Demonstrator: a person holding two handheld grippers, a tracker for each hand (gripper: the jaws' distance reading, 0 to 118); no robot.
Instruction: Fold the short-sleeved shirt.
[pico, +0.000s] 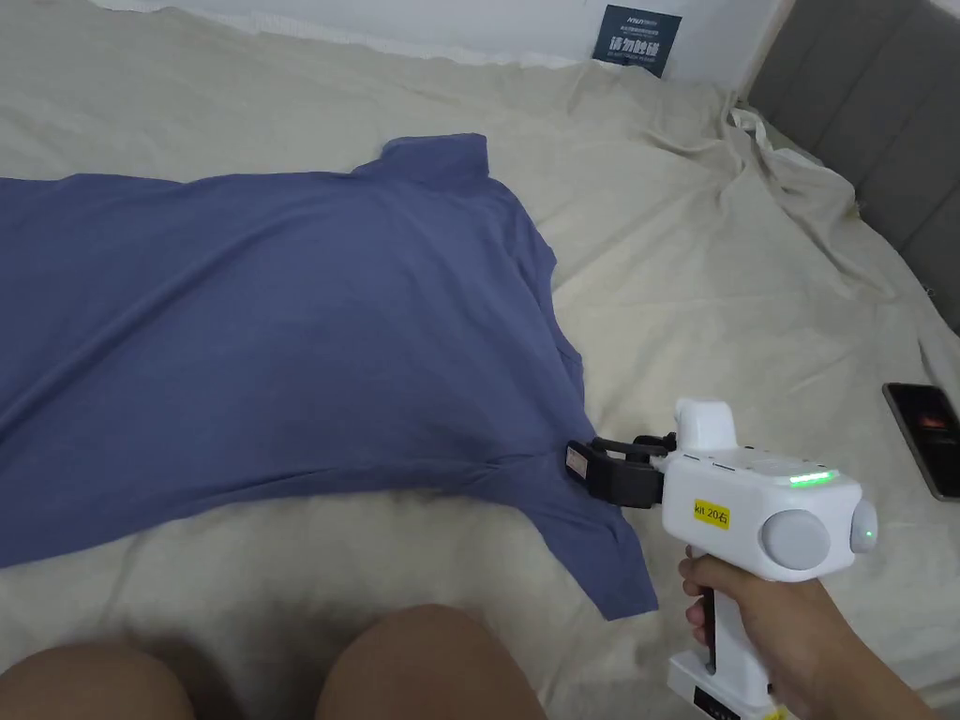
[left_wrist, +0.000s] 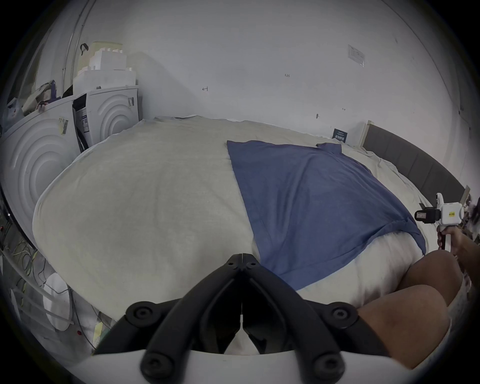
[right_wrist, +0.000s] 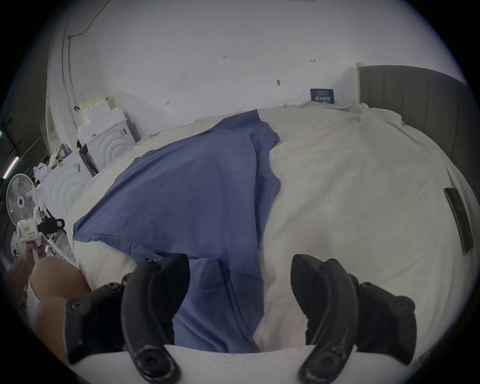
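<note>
The fold had barely begun, by my reading: one blue shirt (pico: 281, 347) lay spread flat across the left and middle of the head view on the bed (pico: 731, 281), with no fold in it. The right gripper (pico: 586, 466) hovered at the near sleeve (pico: 591, 544) at lower right, jaws wide apart, empty. The left gripper (left_wrist: 242, 259) was closed on nothing. One phone (pico: 926, 436) lay at the right edge.

I log blue short-sleeved shirt (pico: 281, 347): spread on bed, unfolded, mostly flat with light wrinkles. Collar end toward headboard side, hem opposite. Near sleeve lies flat toward my knees; far sleeve tucked.
</note>
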